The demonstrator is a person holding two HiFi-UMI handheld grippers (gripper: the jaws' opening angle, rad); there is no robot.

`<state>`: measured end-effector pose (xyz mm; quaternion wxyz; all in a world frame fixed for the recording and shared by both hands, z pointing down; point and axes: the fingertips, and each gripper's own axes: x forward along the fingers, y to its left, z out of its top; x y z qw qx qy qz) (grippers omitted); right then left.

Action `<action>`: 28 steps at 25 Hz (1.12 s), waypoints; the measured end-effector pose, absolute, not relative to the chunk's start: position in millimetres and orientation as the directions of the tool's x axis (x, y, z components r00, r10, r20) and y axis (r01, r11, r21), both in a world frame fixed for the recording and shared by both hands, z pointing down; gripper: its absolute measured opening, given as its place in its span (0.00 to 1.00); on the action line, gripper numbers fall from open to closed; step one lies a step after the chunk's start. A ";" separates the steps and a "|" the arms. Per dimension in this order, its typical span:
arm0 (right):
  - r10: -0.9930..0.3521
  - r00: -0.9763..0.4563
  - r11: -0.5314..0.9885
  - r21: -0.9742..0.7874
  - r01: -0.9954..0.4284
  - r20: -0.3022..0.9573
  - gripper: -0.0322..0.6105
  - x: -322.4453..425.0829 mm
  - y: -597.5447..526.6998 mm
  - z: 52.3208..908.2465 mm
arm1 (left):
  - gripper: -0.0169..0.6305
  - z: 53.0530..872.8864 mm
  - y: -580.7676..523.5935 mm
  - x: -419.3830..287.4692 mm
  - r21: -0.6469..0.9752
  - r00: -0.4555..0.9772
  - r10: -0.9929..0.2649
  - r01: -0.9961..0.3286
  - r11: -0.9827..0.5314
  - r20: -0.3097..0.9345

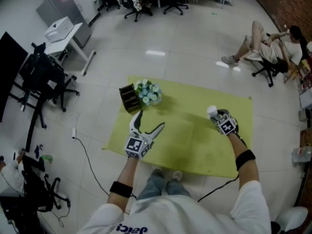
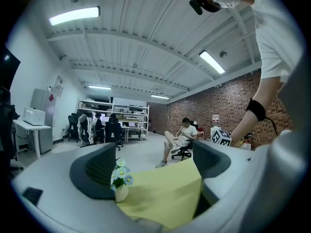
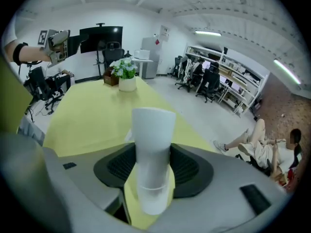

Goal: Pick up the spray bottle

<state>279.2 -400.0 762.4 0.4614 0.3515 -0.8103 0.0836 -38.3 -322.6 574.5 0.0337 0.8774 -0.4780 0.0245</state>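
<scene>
Jaws of the right gripper (image 3: 153, 165) are clamped on the spray bottle (image 3: 153, 144), the dark ribbed pads pressing its white body from both sides. In the right gripper view the bottle stands as a plain white cylinder. Its lower end is cut off behind the gripper's grey body, and no nozzle or trigger can be made out. From the head view only its round white top (image 1: 212, 111) shows, at the right part of the yellow-green worktop (image 1: 195, 145). The rest is hidden by the right gripper (image 1: 219, 117) and its marker cube (image 1: 227, 126). Whether the bottle's base touches the worktop cannot be told.

Jaws of the left gripper (image 2: 155, 164) stand wide apart with nothing gripped. Between them, farther off, show only the worktop (image 2: 165, 193) and a vase of flowers (image 2: 120, 181). In the head view the left gripper (image 1: 151, 119) is over the worktop's left part, well apart from the bottle. The flowers (image 1: 148, 92) stand at the far left corner, just beside a brown box (image 1: 128, 97) whose contents are too small to read.

A seated person (image 1: 265, 45) is on a chair on the floor, well beyond the worktop. The left gripper view cuts off the wearer's arm at the frame's right edge.
</scene>
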 end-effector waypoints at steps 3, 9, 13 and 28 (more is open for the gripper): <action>-0.537 -0.334 0.704 0.195 -0.683 0.775 0.40 277.7 -392.2 754.1 | 0.76 564.6 -324.9 -37.4 0.042 0.541 -0.839 -0.841 -0.540 0.057; -0.708 -0.387 0.540 0.101 -0.836 0.591 0.39 269.0 -390.3 697.6 | 0.76 537.6 -321.7 -38.2 0.033 0.554 -0.832 -0.832 -0.553 0.020; -0.811 -0.384 0.445 0.039 -0.895 0.441 0.39 264.3 -380.9 643.2 | 0.76 520.2 -316.6 -40.5 0.009 0.558 -0.830 -0.830 -0.558 -0.005; -0.985 -0.172 0.174 0.055 -0.983 0.030 0.39 272.2 -290.7 478.7 | 0.76 485.0 -294.3 -53.4 -0.009 0.552 -0.831 -0.833 -0.553 -0.073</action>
